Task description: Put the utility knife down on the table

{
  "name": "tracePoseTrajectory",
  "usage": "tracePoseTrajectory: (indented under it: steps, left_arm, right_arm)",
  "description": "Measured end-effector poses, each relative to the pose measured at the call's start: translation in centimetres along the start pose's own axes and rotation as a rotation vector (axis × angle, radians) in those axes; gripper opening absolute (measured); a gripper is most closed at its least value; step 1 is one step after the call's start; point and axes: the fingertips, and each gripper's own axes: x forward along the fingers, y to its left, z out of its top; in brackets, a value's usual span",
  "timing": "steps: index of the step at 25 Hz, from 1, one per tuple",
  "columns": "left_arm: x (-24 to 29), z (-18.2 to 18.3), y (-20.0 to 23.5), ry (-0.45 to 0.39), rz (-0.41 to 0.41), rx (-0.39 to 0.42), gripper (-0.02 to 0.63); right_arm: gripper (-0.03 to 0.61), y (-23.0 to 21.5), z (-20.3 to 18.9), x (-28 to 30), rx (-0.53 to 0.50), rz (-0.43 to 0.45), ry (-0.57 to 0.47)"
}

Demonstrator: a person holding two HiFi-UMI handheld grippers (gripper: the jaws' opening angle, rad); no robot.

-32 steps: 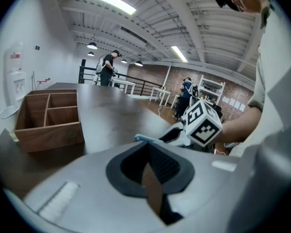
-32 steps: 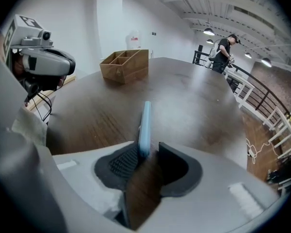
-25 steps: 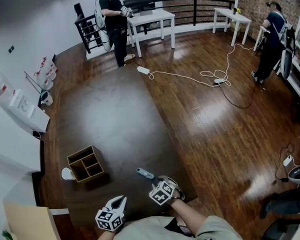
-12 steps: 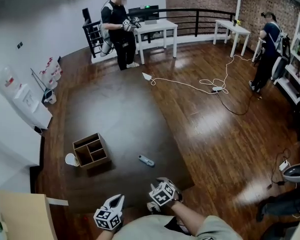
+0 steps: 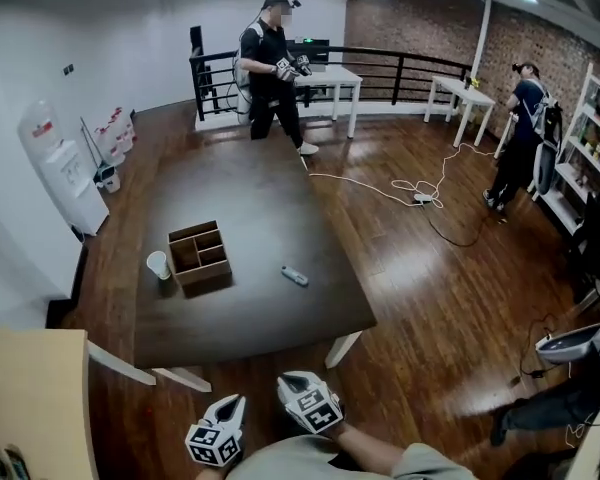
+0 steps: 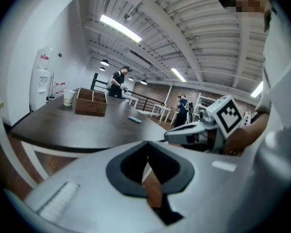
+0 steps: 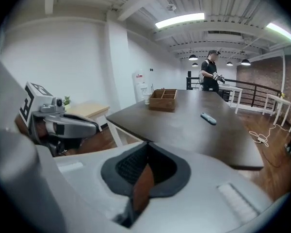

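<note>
The grey-blue utility knife lies flat on the dark table, right of the middle, with nothing touching it. The left gripper view shows the knife far off, and so does the right gripper view. Both grippers hang close to my body, clear of the table's near edge. My left gripper has its jaws together and holds nothing. My right gripper is also shut and empty.
A wooden compartment box and a white cup stand on the table's left part. A light wooden tabletop is at my left. One person stands past the table's far end, another by the shelves. A cable lies on the floor.
Both grippers have drawn back from the table toward my body and the view has pulled away. The knife stays where it lay on the table.
</note>
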Motion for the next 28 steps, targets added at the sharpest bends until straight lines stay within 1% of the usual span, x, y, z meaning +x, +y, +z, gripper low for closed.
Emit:
tracePoseTrajectory:
  steps: [3, 6, 10, 13, 16, 19, 23, 28]
  left_arm:
    - [-2.8, -2.0, -1.8, -0.019, -0.006, -0.012, 0.002]
    - [-5.1, -2.4, -3.7, -0.058, -0.009, -0.027, 0.002]
    - [-7.5, -2.3, -6.9, -0.101, -0.035, -0.019, 0.002]
    - [-9.3, -2.1, -8.7, -0.129, -0.031, -0.004, 0.002]
    - [-10.8, -1.4, -11.0, -0.159, -0.031, 0.002, 0.002]
    - [-11.2, -0.6, -13.9, -0.17, -0.056, 0.019, 0.002]
    - [-9.5, -0.9, -19.3, -0.153, -0.119, 0.058, 0.002]
    - [-6.8, 1.5, -28.9, -0.209, -0.218, 0.115, 0.002]
  right_arm:
    - [0.002, 4.1, -2.7, -2.8, 0.013, 0.016, 0.004]
    - [0.002, 6.7, -4.6, -5.7, 0.002, 0.026, 0.019]
    - [0.002, 8.1, -4.4, -9.8, -0.021, 0.015, -0.011]
    - [0.002, 8.5, -4.3, -12.1, -0.032, 0.009, -0.029]
    - [0.002, 9.0, -3.5, -14.7, -0.046, 0.018, -0.069]
    - [0.002, 8.6, -2.4, -18.0, -0.045, 0.014, -0.131]
    - [0.002, 6.0, -3.2, -23.9, -0.017, -0.038, -0.194]
    - [0.002, 2.0, -4.2, -31.1, -0.016, -0.092, -0.276]
